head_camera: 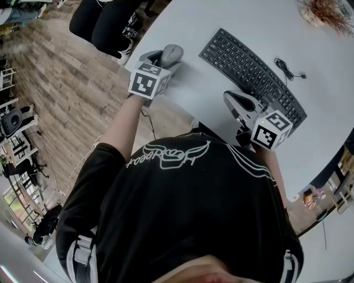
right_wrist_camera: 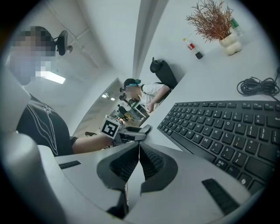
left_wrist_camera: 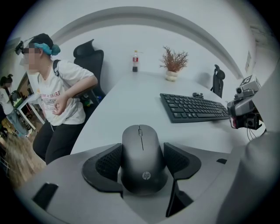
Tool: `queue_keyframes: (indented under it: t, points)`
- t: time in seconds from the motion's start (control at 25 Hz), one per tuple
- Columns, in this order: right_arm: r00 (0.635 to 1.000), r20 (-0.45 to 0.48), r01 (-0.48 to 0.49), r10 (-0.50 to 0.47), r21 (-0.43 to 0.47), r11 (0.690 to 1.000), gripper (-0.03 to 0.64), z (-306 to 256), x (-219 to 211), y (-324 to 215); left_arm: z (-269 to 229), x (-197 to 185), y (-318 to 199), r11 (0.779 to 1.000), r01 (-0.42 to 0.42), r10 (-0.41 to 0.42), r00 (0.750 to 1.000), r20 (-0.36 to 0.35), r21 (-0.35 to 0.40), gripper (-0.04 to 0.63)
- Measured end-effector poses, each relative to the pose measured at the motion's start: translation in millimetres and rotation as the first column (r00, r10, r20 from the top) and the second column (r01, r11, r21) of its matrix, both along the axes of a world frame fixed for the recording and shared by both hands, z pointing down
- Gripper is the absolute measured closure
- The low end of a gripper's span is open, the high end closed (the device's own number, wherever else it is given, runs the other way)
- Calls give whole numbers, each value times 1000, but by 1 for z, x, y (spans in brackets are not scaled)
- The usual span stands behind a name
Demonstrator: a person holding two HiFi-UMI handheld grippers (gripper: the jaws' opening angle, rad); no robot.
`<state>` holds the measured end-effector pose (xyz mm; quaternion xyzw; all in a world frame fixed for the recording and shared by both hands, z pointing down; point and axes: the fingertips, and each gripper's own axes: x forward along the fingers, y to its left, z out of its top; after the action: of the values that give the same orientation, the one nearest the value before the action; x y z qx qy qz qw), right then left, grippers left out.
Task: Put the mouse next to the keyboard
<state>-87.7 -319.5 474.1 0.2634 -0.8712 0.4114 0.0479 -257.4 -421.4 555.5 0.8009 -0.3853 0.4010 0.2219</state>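
Note:
A dark grey mouse (left_wrist_camera: 140, 135) lies on the white table (head_camera: 249, 22) near its left edge, left of the black keyboard (head_camera: 251, 74). My left gripper (head_camera: 166, 58) has the mouse between its jaws, and both pads (left_wrist_camera: 109, 162) touch its sides. In the head view the mouse (head_camera: 172, 53) sticks out past the jaw tips. My right gripper (head_camera: 232, 100) hangs shut and empty over the keyboard's near end (right_wrist_camera: 223, 131), its jaw tips meeting (right_wrist_camera: 139, 151). The keyboard (left_wrist_camera: 194, 107) lies ahead and to the right of the mouse.
A dried plant in a pot (head_camera: 326, 11) stands at the table's far side, with a small bottle (left_wrist_camera: 135, 61) beside it. A coiled black cable (head_camera: 287, 69) lies behind the keyboard. A person (left_wrist_camera: 57, 100) sits by the table's left edge, beside an office chair (left_wrist_camera: 89, 54).

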Motion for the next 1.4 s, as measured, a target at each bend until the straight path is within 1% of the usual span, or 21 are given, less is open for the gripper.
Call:
queue_keyframes:
  t: [0.36, 0.96, 1.16, 1.4]
  points:
    - [1000, -3, -28, 28, -11, 1000, 607, 0, 2, 0, -1, -1, -2, 1000, 16, -16, 1000, 8, -19, 291]
    - [998, -20, -67, 67, -12, 998, 607, -1, 5, -1, 0, -1, -14, 999, 34, -34, 999, -14, -6, 296]
    - [996, -22, -88, 88, -7, 996, 607, -4, 5, -3, -6, 4, -18, 1000, 21, -21, 1000, -19, 13, 296]
    - [993, -37, -109, 109, 12, 994, 607, -7, 6, -2, -28, 9, -18, 998, 11, -7, 998, -60, 66, 296]
